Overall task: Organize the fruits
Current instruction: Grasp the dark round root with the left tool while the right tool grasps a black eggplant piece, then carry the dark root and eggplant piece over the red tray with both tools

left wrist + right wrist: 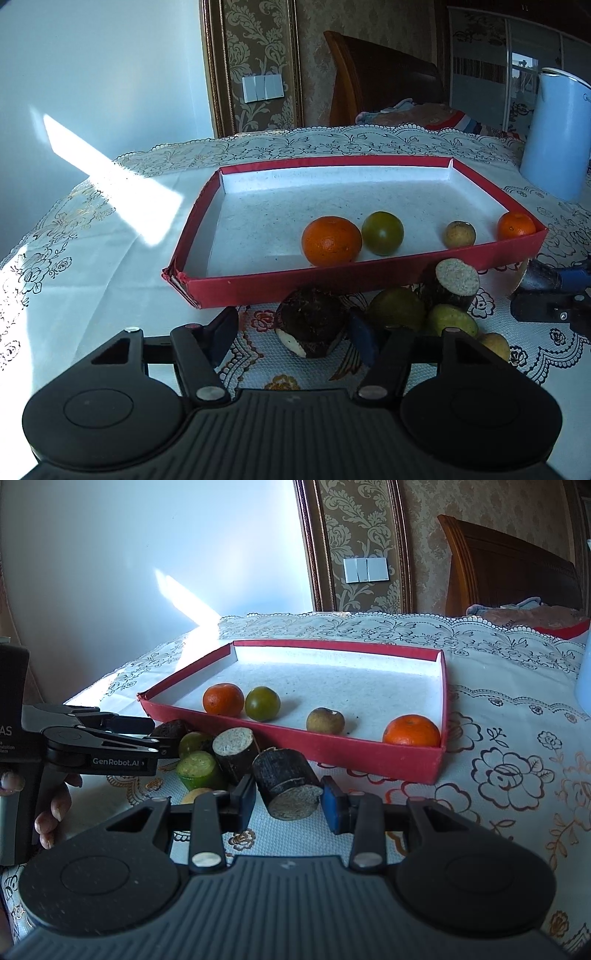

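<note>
- Right tool [288,801]: fingers straddle a dark cut stalk piece [286,788] lying on the bench. Pads sit beside its cut end; can't tell if they touch it, so grip unconfirmed.
- Stalk's long axis runs from the tool toward the red tray [332,751], angled a bit left. Pads flank its sides, which looks like the correct approach.
- Left tool [291,334]: open, a dark round-ish chunk [312,321] between its fingers, not clamped.
- Tray sits past the pile, toward the bench's far edge. It holds two oranges [223,699], a green fruit [263,703] and a small brown fruit [325,720].
- Loose pile just in front of the tray's near wall: another stalk piece [234,751] and green fruits [197,770].
- Judgement: right tool is nearer its target; next step is to close, lift and clear the near wall.
</note>
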Action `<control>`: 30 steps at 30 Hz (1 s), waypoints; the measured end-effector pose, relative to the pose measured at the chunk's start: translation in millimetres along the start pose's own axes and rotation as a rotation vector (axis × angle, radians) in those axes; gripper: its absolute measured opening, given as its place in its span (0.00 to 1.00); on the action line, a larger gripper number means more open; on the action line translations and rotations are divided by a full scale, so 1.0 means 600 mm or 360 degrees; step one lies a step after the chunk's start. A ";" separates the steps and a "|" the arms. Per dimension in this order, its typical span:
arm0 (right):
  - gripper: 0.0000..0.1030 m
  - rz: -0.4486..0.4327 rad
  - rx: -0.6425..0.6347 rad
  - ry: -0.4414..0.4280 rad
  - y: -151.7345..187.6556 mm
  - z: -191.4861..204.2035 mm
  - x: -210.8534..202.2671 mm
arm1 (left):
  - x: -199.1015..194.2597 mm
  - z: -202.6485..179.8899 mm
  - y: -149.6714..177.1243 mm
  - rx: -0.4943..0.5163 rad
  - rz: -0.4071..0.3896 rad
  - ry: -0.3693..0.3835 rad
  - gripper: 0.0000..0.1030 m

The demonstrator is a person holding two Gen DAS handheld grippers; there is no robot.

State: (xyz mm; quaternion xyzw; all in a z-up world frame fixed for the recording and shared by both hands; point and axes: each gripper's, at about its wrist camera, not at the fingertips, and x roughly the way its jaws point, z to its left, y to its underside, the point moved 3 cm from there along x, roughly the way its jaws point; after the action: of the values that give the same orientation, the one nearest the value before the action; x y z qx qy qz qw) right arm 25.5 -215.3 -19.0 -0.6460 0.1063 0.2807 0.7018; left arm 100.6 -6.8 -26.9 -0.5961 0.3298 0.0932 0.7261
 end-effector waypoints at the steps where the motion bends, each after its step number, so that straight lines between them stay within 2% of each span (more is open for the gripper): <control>1: 0.35 0.0000 0.0002 0.0000 0.000 0.000 0.000 | 0.001 -0.004 -0.001 0.0001 0.0002 0.0012 0.55; 3: 0.35 0.0001 0.0006 0.0002 0.000 0.000 0.001 | 0.001 -0.011 -0.002 0.0017 -0.0001 0.0011 0.45; 6: 0.35 0.0005 0.0005 0.0004 0.001 0.000 0.002 | -0.001 -0.017 0.000 0.0028 -0.0002 0.0001 0.40; 15: 0.35 -0.0013 0.0049 0.0042 0.003 0.002 -0.002 | -0.018 -0.021 0.010 -0.0063 -0.0004 -0.0101 0.40; 20: 0.35 -0.0053 0.0075 0.0101 0.005 0.013 -0.008 | -0.043 -0.023 0.014 -0.0113 -0.0081 -0.0200 0.40; 24: 0.35 -0.0098 0.0102 0.0148 0.004 0.025 -0.012 | -0.061 -0.027 0.014 -0.0191 -0.0130 -0.0208 0.40; 30: 0.35 -0.0165 0.0148 0.0225 -0.001 0.038 -0.016 | -0.076 -0.040 0.009 -0.0218 -0.0212 -0.0238 0.40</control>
State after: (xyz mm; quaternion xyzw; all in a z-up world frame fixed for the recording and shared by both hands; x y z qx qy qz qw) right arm 13.3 -195.5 -10.3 -0.6356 0.1350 0.1925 0.7353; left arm 53.9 -15.8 -5.9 -0.6563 0.2273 0.1113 0.7108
